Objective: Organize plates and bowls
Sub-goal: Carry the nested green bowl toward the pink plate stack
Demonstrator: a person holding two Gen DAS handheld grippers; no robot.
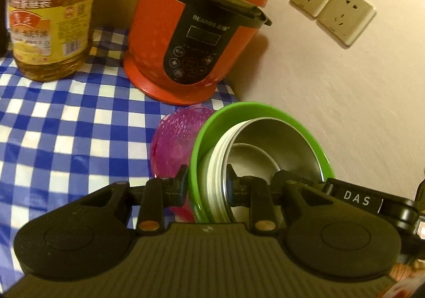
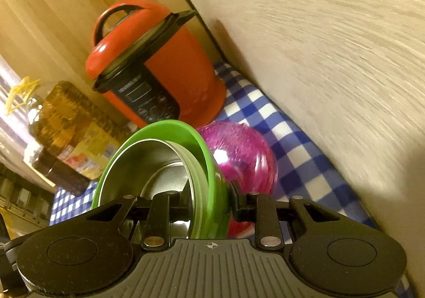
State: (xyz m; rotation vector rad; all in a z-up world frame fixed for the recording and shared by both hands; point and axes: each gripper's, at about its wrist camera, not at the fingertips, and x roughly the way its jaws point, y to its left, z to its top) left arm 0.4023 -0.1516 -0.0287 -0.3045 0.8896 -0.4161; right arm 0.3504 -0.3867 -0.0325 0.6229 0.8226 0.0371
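A green bowl (image 1: 265, 109) (image 2: 159, 128) holds a white-rimmed steel bowl (image 1: 287, 144) (image 2: 148, 162) nested inside it, and the stack is tilted toward the cameras. My left gripper (image 1: 207, 181) is shut across the near rims of both bowls. My right gripper (image 2: 211, 199) is shut across the rims on the opposite side. A translucent pink bowl (image 1: 175, 138) (image 2: 239, 154) lies against the green bowl's outside, beyond the outer finger of each gripper. Whether the pink bowl rests on the table or rides with the stack I cannot tell.
A red electric cooker (image 1: 156, 32) (image 2: 186, 59) stands on the blue-checked tablecloth (image 1: 66, 125) (image 2: 292, 152) just behind the bowls. A large oil bottle (image 1: 47, 19) (image 2: 66, 117) stands beside it, near a dark jar (image 2: 61, 175). A wall with sockets (image 1: 332, 8) borders the table.
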